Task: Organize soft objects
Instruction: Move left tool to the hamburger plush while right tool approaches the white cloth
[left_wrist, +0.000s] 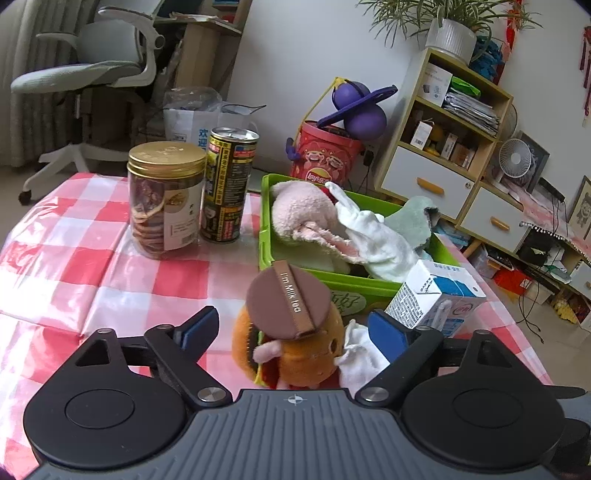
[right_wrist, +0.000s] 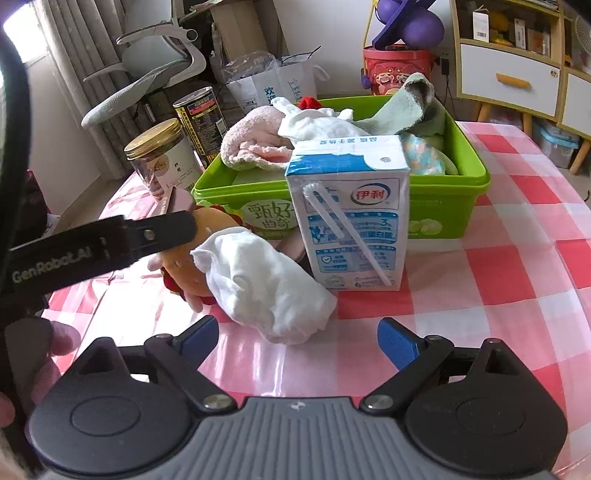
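Observation:
An orange burger plush (left_wrist: 295, 354) with a brown powder puff (left_wrist: 288, 301) on top lies on the checked table, between the open fingers of my left gripper (left_wrist: 295, 332). A white sock (right_wrist: 262, 284) lies beside the plush (right_wrist: 188, 273), just ahead of my open, empty right gripper (right_wrist: 299, 338); it also shows in the left wrist view (left_wrist: 360, 354). A green bin (left_wrist: 264, 229) behind holds a pink cloth (left_wrist: 303, 210), a white cloth (left_wrist: 373, 236) and a green towel (left_wrist: 413, 218). The bin (right_wrist: 443, 206) also shows in the right wrist view.
A milk carton (right_wrist: 351, 214) stands in front of the bin, right of the sock. A gold-lidded jar (left_wrist: 166, 199) and a dark can (left_wrist: 227, 188) stand left of the bin. The left gripper's arm (right_wrist: 103, 243) crosses the right wrist view. Shelves and a chair stand beyond the table.

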